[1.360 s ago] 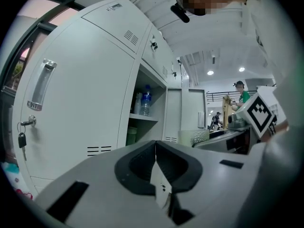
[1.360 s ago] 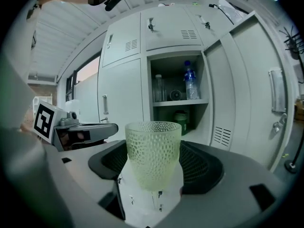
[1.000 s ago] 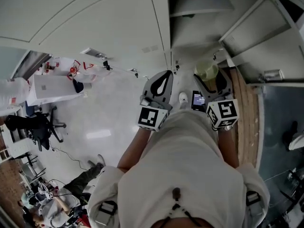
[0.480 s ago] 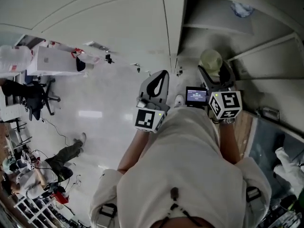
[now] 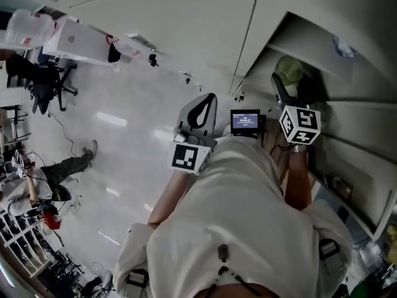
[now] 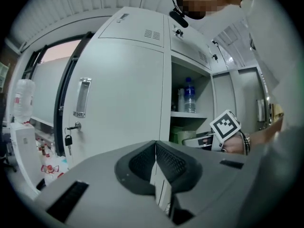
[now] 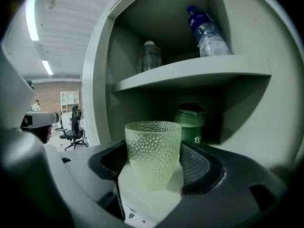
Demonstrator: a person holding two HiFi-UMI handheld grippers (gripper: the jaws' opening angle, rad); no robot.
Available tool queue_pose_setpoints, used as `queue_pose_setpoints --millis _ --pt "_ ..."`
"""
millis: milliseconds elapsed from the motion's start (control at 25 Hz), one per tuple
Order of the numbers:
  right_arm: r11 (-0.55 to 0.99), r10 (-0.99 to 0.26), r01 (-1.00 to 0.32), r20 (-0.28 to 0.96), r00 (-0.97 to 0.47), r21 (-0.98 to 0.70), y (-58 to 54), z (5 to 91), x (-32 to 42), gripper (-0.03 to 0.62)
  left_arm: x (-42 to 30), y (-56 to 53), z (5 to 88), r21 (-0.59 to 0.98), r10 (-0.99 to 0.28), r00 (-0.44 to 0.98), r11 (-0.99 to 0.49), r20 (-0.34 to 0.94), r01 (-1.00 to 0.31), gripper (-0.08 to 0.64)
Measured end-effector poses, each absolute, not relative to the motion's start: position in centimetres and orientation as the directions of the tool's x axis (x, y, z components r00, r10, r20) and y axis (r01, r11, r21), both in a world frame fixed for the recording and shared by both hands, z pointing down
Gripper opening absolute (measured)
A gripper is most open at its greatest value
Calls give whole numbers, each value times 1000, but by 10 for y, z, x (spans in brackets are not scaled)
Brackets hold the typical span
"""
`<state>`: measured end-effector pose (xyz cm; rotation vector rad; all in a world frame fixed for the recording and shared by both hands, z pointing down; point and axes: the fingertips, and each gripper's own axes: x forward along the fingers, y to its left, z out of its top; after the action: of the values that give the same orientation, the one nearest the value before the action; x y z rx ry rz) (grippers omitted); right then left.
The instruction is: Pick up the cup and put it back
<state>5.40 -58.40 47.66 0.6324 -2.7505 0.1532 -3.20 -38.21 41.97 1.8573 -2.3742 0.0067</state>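
We had the right gripper [image 7: 154, 175] clamped on the cup [image 7: 153, 148], its two dark ribbed pads pressed against the cup's sides. The cup, pale green, translucent and dimpled, stood upright between them at the mouth of the locker's lower compartment, below the shelf [image 7: 199, 72]. Whether its base rested on anything we could not tell. Behind it, at the back of that compartment, stood a green flask [image 7: 191, 122] with a dark lid. On the shelf above, a blue-capped water bottle [image 7: 205, 30] leaned near the right end. A clear jar [image 7: 149, 57] stood toward the left end, well apart from the bottle.

In the head view the right gripper [image 5: 286, 89] pointed into the open locker [image 5: 291, 36] with the cup [image 5: 289, 70] at its tip. Its marker cube [image 5: 300, 125] sat above our wrist, and a small lit screen [image 5: 245, 121] was just beside it on the left. The left gripper [image 5: 200, 107] hung outside the locker over the glossy floor [image 5: 124, 141], near the right one but apart from it.

The left gripper [image 6: 155, 163] had its jaws pressed together, holding nothing. It faced a shut locker door [image 6: 123, 89], whose handle [image 6: 81, 98] sat near the door's left edge with a key [image 6: 68, 140] hanging below. To the door's right, the open compartment showed the water bottle [image 6: 189, 96] on its shelf, and lower down the right gripper's marker cube [image 6: 225, 126].
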Motion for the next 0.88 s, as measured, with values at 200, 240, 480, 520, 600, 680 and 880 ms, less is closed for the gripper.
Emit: queue_pose_setpoints --millis 200,240,480,520,600,680,880 --pt "902 -401 -430 323 -857 -21 -598 488 37 336 -40 -376 419 66 -951 -293 301 103 -951 9" --pt "902 -401 -430 323 -857 -22 -600 490 34 336 -41 -375 419 64 -949 -298 305 103 -950 9" --pt "899 -403 -437 336 -851 -30 -601 507 28 336 -40 -377 426 54 -947 -293 302 133 -952 9" --pt "897 -405 -440 338 -850 -31 -600 509 29 336 -39 -377 427 52 -947 -291 300 139 -952 9" --pt "894 -413 -447 339 -845 -24 -599 511 31 336 -39 -379 428 53 -947 -288 298 143 -953 9" --pt "892 -420 -452 334 -843 -20 -599 511 31 336 -39 -381 427 51 -949 -284 293 136 -955 9" --pt "892 -415 -450 321 -851 -39 -596 507 30 336 -35 -380 429 52 -954 -264 274 143 -960 9"
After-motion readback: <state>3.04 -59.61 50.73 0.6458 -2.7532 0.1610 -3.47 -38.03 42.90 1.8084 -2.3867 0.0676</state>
